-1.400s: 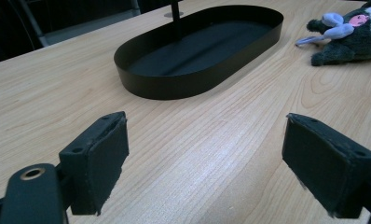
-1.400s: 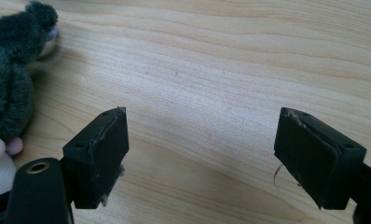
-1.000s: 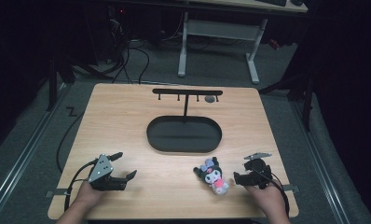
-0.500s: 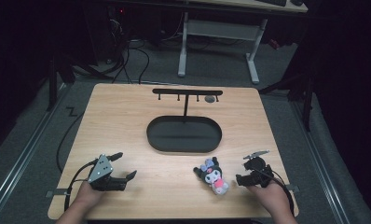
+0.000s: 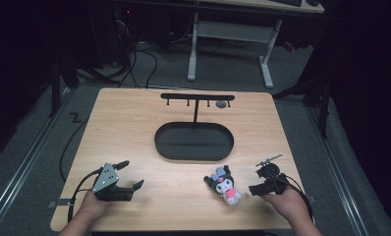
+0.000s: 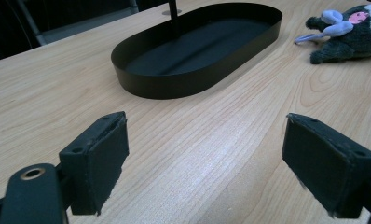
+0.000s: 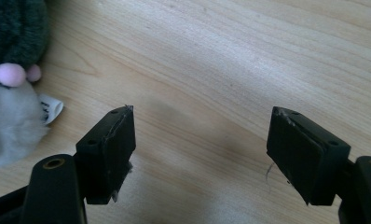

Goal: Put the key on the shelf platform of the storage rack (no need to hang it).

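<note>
A small plush toy (image 5: 224, 184) with a dark head, pink bow and pale body lies on the wooden table near the front right; it also lies at the top right of the left gripper view (image 6: 346, 32). My right gripper (image 5: 256, 177) rests just right of it, apart from it. In the right gripper view the toy (image 7: 11, 70) lies left of the jaws. That gripper (image 7: 202, 149) is open; its jaws have just been closing a little, with only bare wood between them. My left gripper (image 5: 133, 173) sits at the front left, open and empty (image 6: 204, 158).
A black oval tray (image 5: 156, 142) sits mid-table, its rim (image 6: 174, 86) ahead of the left gripper. A black T-shaped stand with hooks (image 5: 197, 97) rises from its far side. Dark floor, cables and a desk frame lie beyond the table.
The right gripper's jaws stand slightly narrower than a second ago and the hand shifted a touch. The left gripper and the toy have not moved.
</note>
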